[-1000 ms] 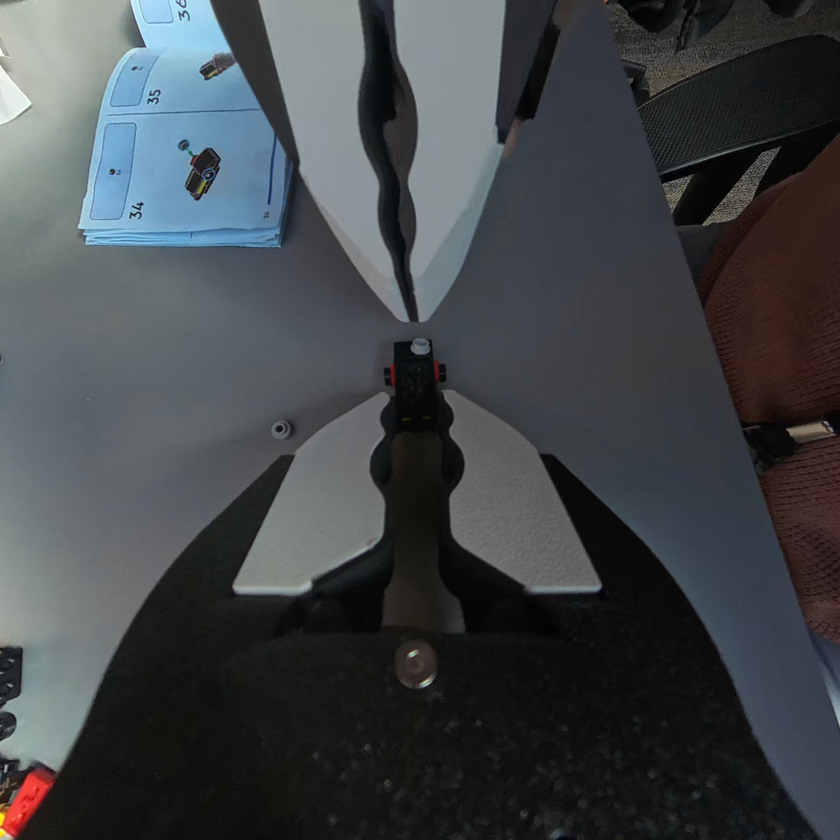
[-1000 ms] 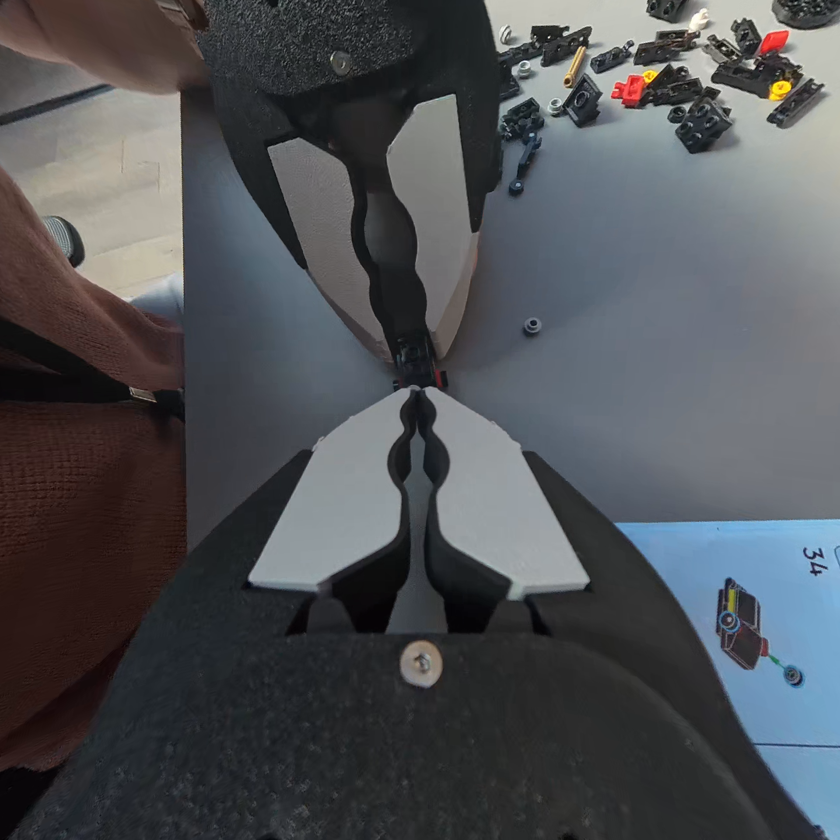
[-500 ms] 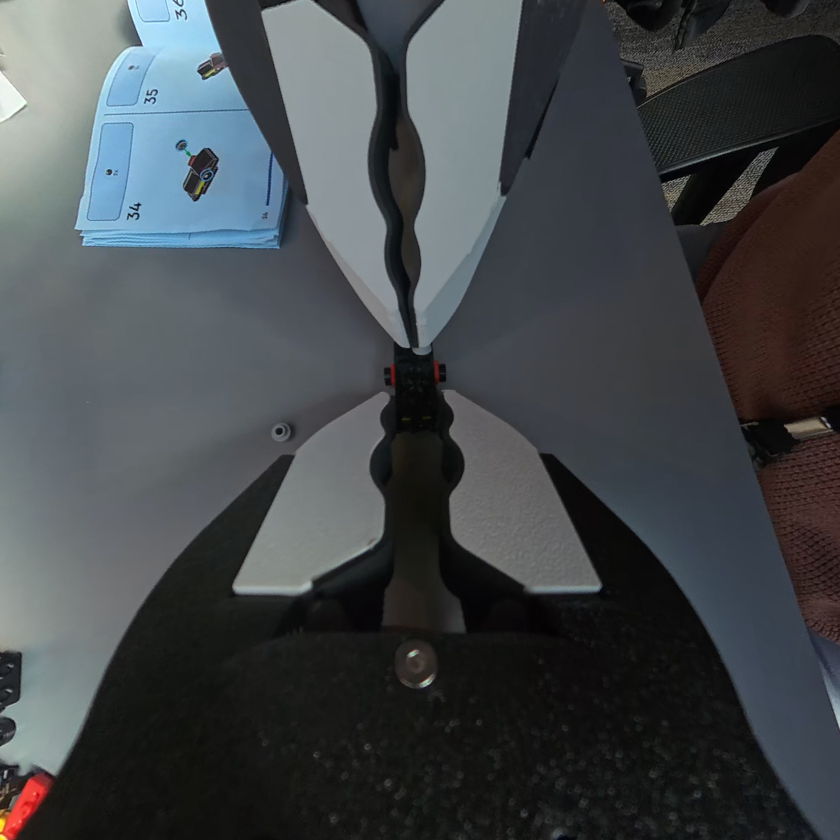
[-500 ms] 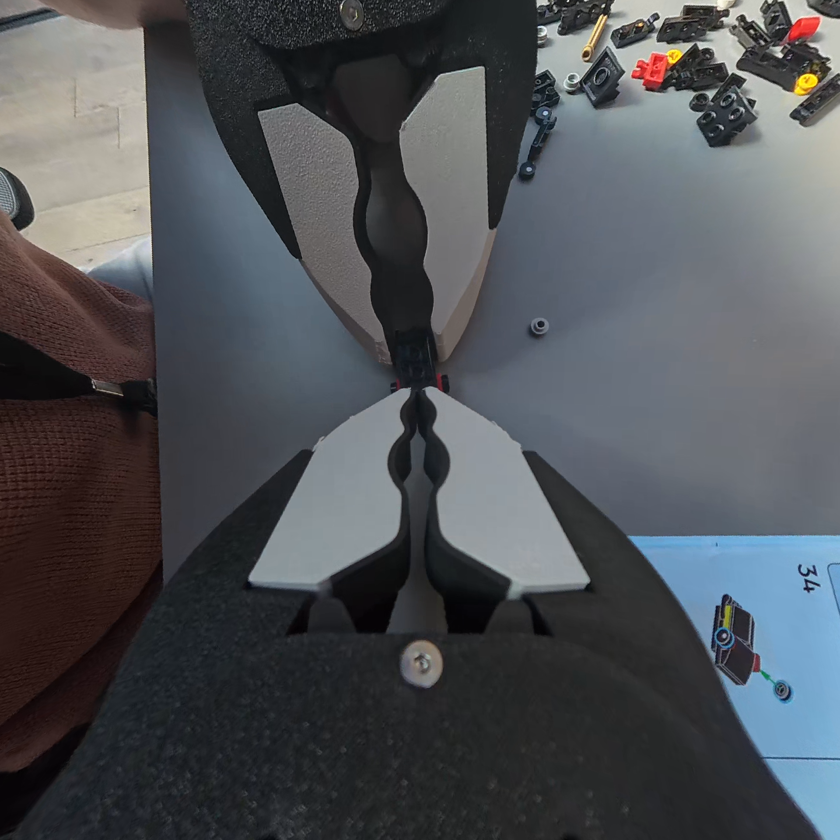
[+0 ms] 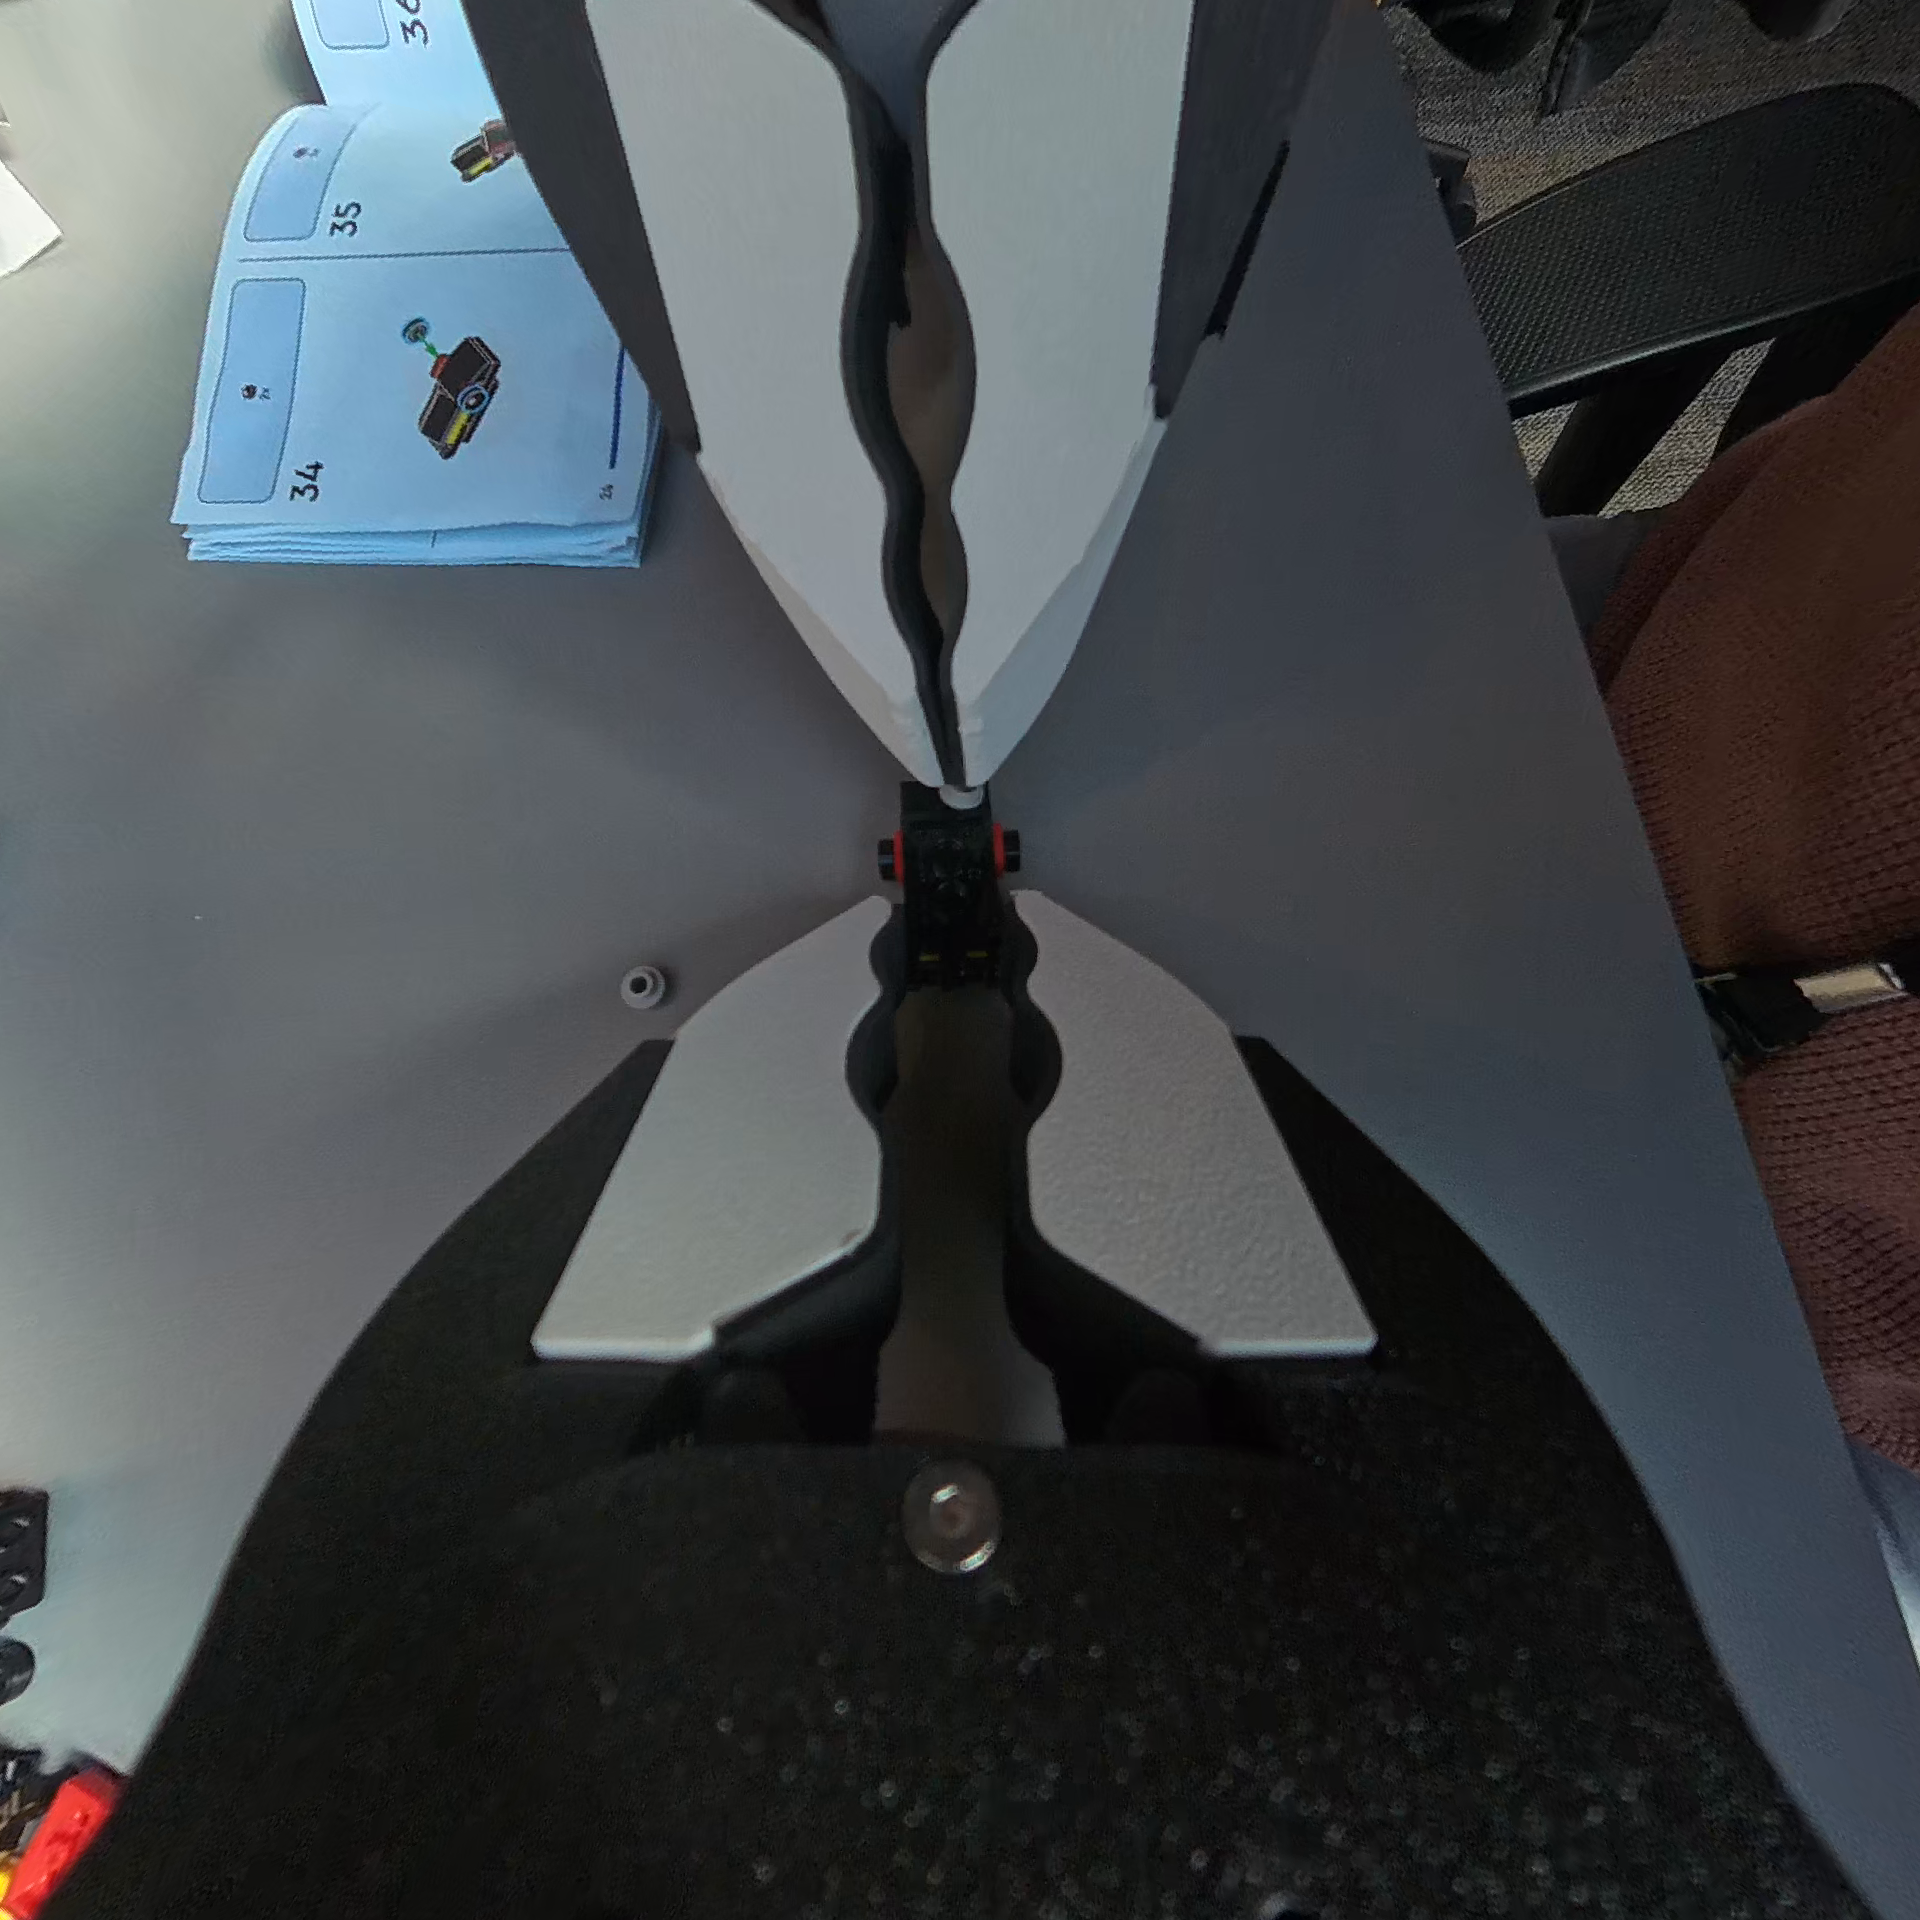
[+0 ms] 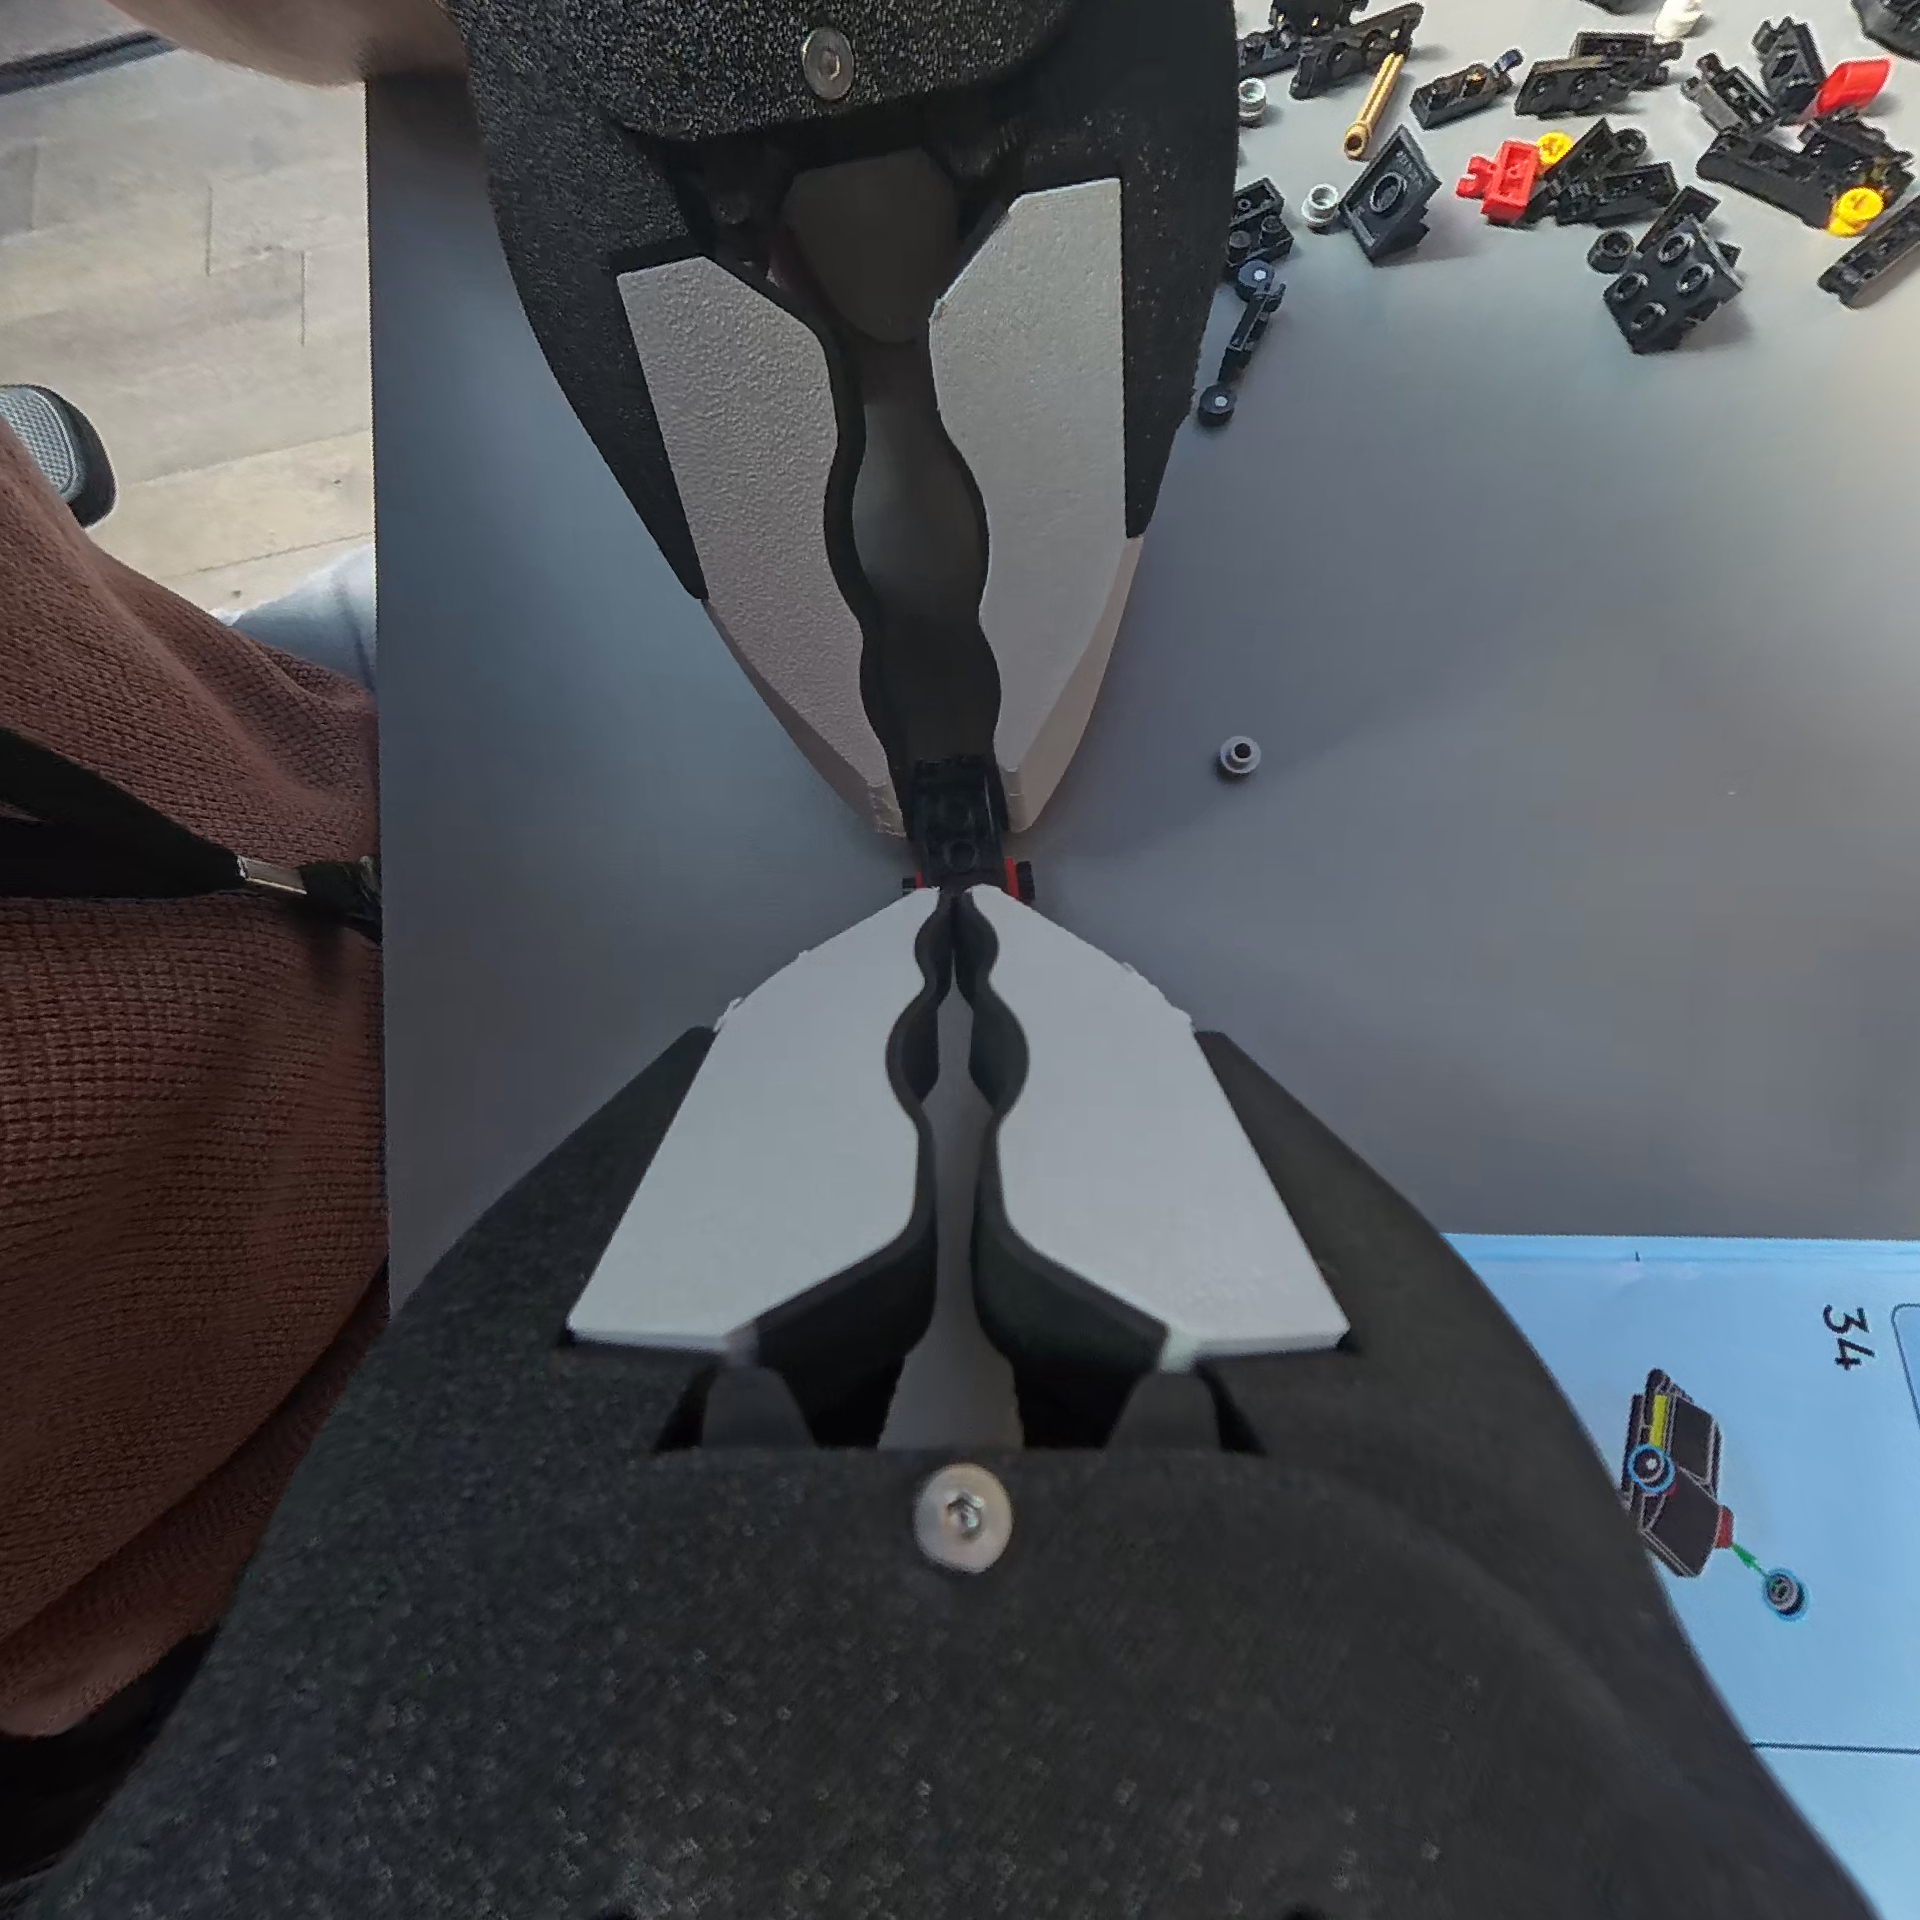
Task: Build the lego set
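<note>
Tips of right gripper (image 5: 951, 774) have backed off a touch since half a second ago. They were bearing down on the far end of the small black build (image 5: 948, 873) then, and the pale round stud (image 5: 958, 796) was hidden. The stud now shows again, right at the tips, on the end of the build. Right jaws are closed tip to tip with nothing between them, so probably a push, not a carry. Left gripper (image 5: 951, 935) stays clamped on the build, which sticks out past its tips, red pegs on both sides. Cannot tell if the stud is fully seated, but that step looks about done. A loose grey stud (image 5: 644, 985) lies left of the left jaws on the table (image 5: 312, 779), probably the next piece. The instruction booklet (image 5: 416, 416) is far left of the right jaws.
</note>
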The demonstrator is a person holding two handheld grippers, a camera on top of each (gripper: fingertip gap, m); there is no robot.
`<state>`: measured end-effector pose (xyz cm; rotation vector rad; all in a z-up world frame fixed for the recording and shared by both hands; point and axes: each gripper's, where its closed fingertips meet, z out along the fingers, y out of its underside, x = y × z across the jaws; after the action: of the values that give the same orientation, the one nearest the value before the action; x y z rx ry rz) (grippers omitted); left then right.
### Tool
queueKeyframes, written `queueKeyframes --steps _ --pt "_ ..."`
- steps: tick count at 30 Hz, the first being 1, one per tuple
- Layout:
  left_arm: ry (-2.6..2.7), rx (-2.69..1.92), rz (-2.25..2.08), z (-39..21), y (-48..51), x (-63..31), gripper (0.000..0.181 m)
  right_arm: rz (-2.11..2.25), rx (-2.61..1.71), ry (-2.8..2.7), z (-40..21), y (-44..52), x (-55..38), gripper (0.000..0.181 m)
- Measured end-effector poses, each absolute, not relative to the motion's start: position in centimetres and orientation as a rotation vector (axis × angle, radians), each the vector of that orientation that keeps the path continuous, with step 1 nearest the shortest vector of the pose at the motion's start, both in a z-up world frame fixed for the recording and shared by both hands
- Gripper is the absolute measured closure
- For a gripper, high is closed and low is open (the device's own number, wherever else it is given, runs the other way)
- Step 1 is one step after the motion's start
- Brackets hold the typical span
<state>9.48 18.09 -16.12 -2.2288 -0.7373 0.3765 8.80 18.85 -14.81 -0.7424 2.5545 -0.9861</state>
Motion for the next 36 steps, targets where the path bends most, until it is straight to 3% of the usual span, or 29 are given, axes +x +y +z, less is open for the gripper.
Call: queueKeyframes --steps 7,18,36 --pt "-0.737 -2.228 0.375 -16.1 18.1 9.5 0.164 -1.001 -0.736 2.557 -14.6 19.1 8.4 0.17" --pt "-0.736 -2.229 0.372 -16.1 18.2 9.5 0.164 -1.024 -0.776 2.554 -14.2 18.9 8.5 0.181" --pt "-0.739 -2.218 0.373 -16.0 18.3 9.4 0.164 -0.909 -0.82 2.601 -15.4 19.1 8.7 0.181"
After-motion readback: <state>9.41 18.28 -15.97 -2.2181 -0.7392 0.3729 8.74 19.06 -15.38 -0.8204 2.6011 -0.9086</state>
